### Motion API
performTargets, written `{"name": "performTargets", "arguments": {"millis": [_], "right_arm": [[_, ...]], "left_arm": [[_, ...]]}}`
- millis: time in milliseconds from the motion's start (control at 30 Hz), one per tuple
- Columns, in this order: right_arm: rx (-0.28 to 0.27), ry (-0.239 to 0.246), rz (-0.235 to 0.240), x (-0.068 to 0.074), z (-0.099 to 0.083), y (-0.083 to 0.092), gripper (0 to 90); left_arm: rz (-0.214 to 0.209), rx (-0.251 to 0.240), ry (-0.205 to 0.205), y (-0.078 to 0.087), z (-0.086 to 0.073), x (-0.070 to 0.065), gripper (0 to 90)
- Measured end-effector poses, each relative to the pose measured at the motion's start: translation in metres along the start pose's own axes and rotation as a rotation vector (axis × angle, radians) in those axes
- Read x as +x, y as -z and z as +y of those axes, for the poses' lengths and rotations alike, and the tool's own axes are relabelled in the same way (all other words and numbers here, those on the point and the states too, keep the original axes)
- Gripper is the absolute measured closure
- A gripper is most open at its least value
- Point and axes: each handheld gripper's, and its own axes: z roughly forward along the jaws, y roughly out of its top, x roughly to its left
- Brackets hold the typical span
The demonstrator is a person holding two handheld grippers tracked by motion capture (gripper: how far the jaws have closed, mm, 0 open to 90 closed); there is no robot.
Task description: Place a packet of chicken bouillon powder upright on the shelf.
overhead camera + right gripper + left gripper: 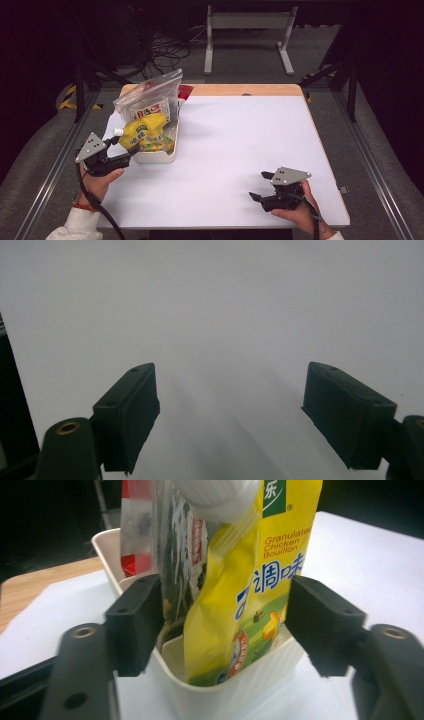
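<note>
A yellow pouch of chicken bouillon (145,135) with a white cap leans in a white bin (155,156) at the table's left. Behind it in the bin stands a clear bag of packets (150,97). My left gripper (131,154) is at the bin's near left corner. In the left gripper view the yellow pouch (250,595) stands between the jaws of the left gripper (225,605), which are apart and do not squeeze it. The bin's rim (220,695) lies below them. My right gripper (260,186) rests open at the front right, and the right gripper (232,390) has bare white table between its jaws.
The white table top (240,140) has a wooden strip (240,90) along its far edge. A red packet (185,91) pokes out behind the clear bag. Beyond the table stand a white frame (247,22) and loose cables (167,52) on the floor.
</note>
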Motion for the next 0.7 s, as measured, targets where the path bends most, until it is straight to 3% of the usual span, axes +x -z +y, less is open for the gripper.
{"name": "performTargets", "arguments": {"millis": [100,433,700], "right_arm": [[-0.003,0.0,-0.001,0.0,0.0,0.0,22.1],[-0.008,0.004,-0.01,-0.001,0.001,0.002,21.9],[-0.017,0.007,-0.021,-0.002,0.001,0.005,21.5]], "left_arm": [[0.024,0.017,-0.011,0.001,-0.001,-0.006,23.2],[0.026,0.01,-0.027,0.008,-0.002,-0.016,14.7],[0.027,-0.016,-0.004,0.018,-0.002,-0.026,11.2]]}}
